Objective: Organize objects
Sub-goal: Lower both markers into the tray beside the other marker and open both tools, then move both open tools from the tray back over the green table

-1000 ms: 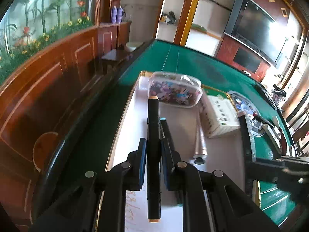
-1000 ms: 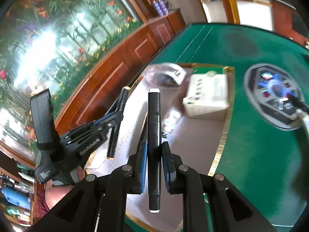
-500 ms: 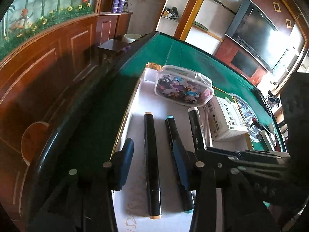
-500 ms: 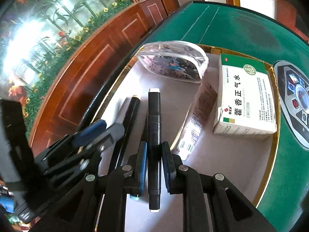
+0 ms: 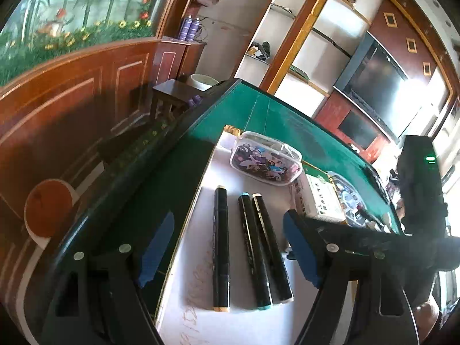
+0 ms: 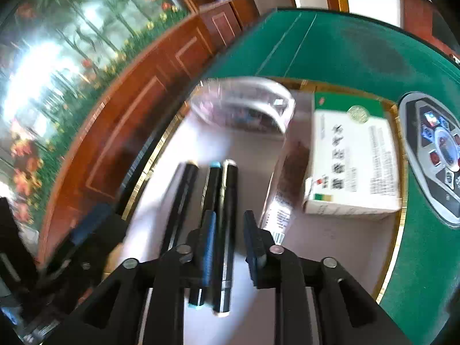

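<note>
Left wrist: three markers (image 5: 250,247) lie side by side.

You are in a home living room: a green felt-topped game table (image 5: 276,115) with a round control panel (image 6: 437,155) in its middle, carved red-brown wood wall panelling (image 5: 86,92), open white shelves (image 5: 304,46), a large dark flat television (image 5: 376,72) and a flower mural (image 5: 72,23).

Left wrist: close above the white mat (image 5: 244,325), angled down toward the shelves at upper right.
Right wrist: closer (blurred), steeper.
Shared: three markers (image 5: 220,247) (image 6: 227,230), mid-frame.
</note>
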### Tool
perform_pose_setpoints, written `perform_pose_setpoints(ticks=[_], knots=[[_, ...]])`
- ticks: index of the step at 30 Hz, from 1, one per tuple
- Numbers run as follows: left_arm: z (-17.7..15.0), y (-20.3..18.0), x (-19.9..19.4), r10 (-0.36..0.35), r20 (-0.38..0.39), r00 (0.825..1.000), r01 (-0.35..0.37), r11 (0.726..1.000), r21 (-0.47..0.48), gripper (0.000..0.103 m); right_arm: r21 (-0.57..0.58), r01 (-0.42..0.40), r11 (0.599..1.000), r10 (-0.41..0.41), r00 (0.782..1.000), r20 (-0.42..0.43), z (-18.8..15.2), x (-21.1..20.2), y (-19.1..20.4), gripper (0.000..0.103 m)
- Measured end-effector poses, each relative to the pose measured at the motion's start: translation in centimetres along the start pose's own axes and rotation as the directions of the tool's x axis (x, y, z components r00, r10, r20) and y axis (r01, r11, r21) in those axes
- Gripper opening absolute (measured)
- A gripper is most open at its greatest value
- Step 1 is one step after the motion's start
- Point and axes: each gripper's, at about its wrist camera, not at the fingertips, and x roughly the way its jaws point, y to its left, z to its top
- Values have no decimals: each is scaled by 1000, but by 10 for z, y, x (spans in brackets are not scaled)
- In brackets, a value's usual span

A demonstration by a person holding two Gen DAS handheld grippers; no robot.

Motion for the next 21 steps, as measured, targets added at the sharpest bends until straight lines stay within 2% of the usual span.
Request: perform_pose_setpoints(ticks=[2,4,5,9,14,18,21], knots=[[-2,-1,-2,-3,0,1000,3,1000,-10,78,-5,12,1000,-12,998,56,-1,-21,-4,59],[-5,-4,-4,-2,-2,1000,2,1000,-18,80,-6,25,1000,-24,995,102,-2,-38,-9,74],[-6,-6,-4,-1,-5,1000,1,1000,-22,82,-7,30,1000,-29,991,127,-4,-48,-11,79],[-12,-22,-4,-21,-39,999,20,999,-27,87,-21,44,999,-40,983,181,-15,-78,-24,86],[-19,-52,-16,-75,-37,996,76,997,17,88,-4,110,994,-105,956,273,-37,-124,-56,94],[-27,-93,-25,-128,-30,991,130,987,90,90,49,192,980,-197,925,324,-57,-163,-99,96],[-38,-132,-25,-174,-50,983,181,969,170,91,91,234,968,-251,910,330,-73,-186,-136,98]])
